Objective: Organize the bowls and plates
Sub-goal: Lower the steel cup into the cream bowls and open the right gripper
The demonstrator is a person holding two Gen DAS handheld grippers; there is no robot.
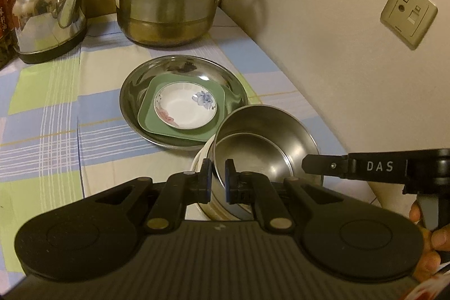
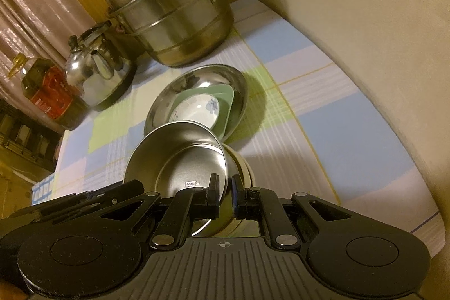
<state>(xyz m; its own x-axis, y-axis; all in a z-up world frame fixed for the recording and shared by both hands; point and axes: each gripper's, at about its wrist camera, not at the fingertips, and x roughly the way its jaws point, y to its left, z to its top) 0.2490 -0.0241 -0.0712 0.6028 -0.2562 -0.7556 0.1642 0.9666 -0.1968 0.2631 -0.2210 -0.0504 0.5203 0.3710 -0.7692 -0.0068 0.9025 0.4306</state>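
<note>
Shiny steel bowl [image 1: 264,148] — tilted, nested in a cream bowl [image 1: 200,159] beside the steel pan [image 1: 182,69]. Left tool [image 1: 218,176] and right tool [image 2: 225,194] both clamped on its rim — opposite sides.

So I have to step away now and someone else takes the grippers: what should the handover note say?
Left gripper and right gripper: each shut on the steel bowl rim, on opposite sides.
The steel bowl sits in a white bowl, tilted.
Done: floral dish on green plate in steel basin.
Left: seat the steel bowl, release.
</note>
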